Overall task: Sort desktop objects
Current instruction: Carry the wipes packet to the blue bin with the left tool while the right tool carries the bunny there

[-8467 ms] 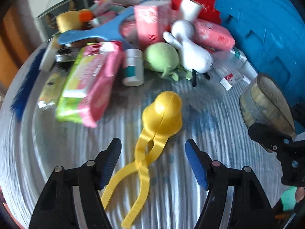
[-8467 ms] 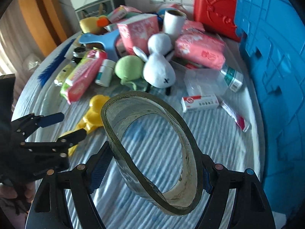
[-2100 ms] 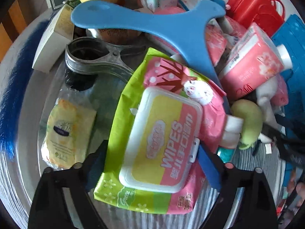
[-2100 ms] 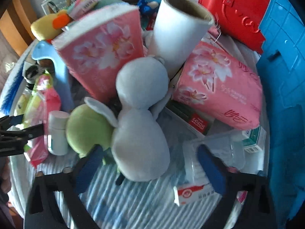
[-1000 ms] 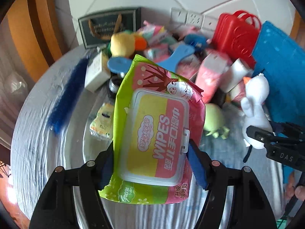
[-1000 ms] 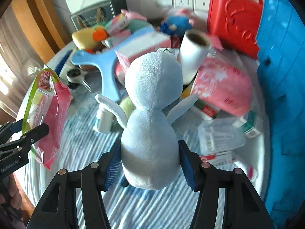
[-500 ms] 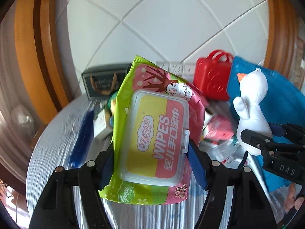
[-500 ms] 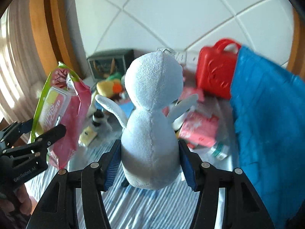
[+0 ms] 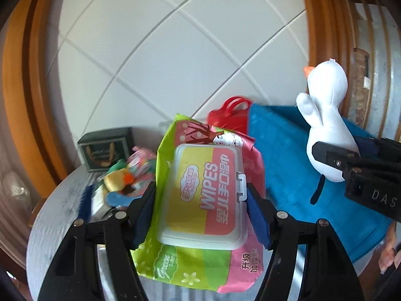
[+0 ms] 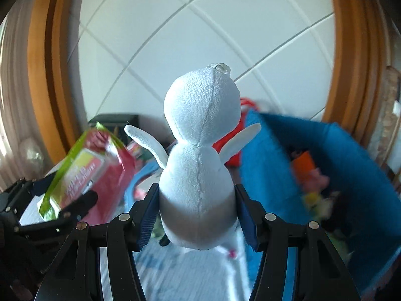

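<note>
The left gripper (image 9: pixel 201 203) is clamped on the wipes (image 9: pixel 208 193); the right gripper (image 10: pixel 198 217) grips the duck (image 10: pixel 200 175). Both are held above the table (image 9: pixel 55 213), beside the blue bin (image 10: pixel 351 165).

Both wrist views wallward (shared bin (image 9: pixel 280 155))

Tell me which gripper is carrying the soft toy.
The right gripper: it is shut on the white plush duck. The left gripper is shut on the wipes pack instead.
</note>
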The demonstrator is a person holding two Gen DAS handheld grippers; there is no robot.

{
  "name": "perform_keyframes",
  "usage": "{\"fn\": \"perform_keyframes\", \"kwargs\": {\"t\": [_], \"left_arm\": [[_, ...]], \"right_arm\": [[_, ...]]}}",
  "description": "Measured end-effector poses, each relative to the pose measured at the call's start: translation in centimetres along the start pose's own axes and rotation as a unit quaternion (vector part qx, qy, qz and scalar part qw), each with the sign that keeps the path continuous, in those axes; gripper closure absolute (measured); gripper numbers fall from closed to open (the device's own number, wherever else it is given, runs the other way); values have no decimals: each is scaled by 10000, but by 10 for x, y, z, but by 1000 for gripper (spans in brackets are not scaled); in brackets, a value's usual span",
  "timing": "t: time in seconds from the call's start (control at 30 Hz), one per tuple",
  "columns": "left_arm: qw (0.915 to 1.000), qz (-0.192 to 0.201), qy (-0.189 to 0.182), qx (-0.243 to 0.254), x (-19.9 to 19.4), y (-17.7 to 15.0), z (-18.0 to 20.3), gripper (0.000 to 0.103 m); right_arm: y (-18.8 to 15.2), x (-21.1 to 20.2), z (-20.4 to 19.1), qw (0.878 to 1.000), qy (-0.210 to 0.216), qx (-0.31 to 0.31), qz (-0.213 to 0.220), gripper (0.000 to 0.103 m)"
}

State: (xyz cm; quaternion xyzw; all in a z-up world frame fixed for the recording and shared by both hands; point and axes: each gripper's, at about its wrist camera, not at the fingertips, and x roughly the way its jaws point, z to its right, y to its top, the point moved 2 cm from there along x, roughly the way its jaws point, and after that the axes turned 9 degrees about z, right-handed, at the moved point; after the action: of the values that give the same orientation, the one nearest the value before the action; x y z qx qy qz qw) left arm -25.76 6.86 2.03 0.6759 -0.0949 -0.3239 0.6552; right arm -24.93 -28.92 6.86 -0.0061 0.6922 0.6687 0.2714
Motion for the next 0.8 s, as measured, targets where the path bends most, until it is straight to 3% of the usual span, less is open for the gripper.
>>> {"fn": "perform_keyframes", "kwargs": {"t": [0.3, 0.43, 0.53, 0.7, 0.8], "left_arm": [[9974, 661, -294, 32, -2, 80, 191, 37], [9976, 238, -631, 159, 21, 94, 274, 37], [9975, -198, -566, 382, 46, 83, 322, 37], [9945, -734, -542, 521, 77, 59, 366, 37], [9934, -858, -472, 597, 87, 53, 380, 36]], "right_arm": [[19, -50, 182, 9979, -517, -5, 391, 45], [7, -54, 262, 9964, -828, 135, 155, 45], [-13, -50, 309, 9952, -914, 318, -150, 45], [-44, -50, 355, 9926, -982, 563, -447, 45], [-54, -39, 375, 9916, -1038, 523, -573, 45]]}}
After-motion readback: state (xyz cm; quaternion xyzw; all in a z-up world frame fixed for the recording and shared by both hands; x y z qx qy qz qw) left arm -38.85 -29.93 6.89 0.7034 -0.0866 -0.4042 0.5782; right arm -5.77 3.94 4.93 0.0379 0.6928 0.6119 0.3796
